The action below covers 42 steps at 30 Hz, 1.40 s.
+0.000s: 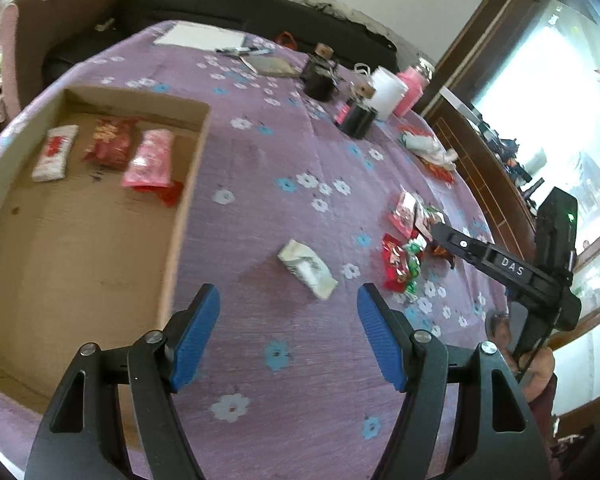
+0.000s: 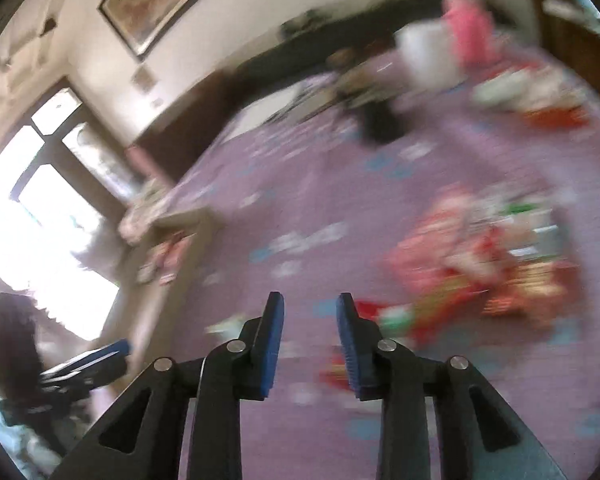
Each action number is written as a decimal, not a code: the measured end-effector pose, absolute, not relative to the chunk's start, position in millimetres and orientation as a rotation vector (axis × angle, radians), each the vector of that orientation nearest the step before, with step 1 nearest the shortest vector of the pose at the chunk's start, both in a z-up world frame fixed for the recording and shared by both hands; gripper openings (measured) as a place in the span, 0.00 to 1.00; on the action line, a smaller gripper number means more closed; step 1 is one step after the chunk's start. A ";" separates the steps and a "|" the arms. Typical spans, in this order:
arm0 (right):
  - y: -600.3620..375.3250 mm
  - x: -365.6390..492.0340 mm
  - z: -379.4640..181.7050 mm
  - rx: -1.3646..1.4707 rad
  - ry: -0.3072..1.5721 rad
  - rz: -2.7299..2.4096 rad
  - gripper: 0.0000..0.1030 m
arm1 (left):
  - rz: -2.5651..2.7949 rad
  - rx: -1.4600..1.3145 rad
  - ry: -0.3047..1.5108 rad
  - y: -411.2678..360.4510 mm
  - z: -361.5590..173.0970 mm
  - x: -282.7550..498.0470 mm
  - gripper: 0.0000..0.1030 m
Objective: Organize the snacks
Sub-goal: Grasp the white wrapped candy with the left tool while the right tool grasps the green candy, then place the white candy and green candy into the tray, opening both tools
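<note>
A shallow cardboard box (image 1: 188,184) lies at the left of the purple flowered tablecloth. It holds a white packet (image 1: 55,154), a red packet (image 1: 112,142) and a pink packet (image 1: 150,160). A white-and-green packet (image 1: 307,269) lies alone on the cloth, just ahead of my left gripper (image 1: 288,332), which is open and empty. To the right is a pile of red, green and pink snacks (image 1: 404,256). My right gripper (image 1: 440,236) reaches over that pile. In the blurred right wrist view, the right gripper (image 2: 310,304) has a narrow gap with only cloth between its pads, and the pile (image 2: 480,264) lies ahead to its right.
Two black jars (image 1: 320,80), a white container (image 1: 388,90) and a pink bottle (image 1: 412,88) stand at the table's far side. A notepad (image 1: 200,36) with pens lies beyond them, and more wrappers (image 1: 428,148) lie near the right edge. A person (image 2: 8,340) is at the left.
</note>
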State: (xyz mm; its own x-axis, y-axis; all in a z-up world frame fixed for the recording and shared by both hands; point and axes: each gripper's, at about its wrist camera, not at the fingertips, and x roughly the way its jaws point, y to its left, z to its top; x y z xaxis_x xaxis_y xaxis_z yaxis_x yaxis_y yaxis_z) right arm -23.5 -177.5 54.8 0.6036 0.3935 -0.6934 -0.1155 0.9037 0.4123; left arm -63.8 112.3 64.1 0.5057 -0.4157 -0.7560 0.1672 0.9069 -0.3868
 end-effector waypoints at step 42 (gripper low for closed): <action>-188.9 -40.3 23.6 0.218 0.784 0.080 0.20 | -0.345 -0.260 0.849 100.9 68.3 -77.3 0.29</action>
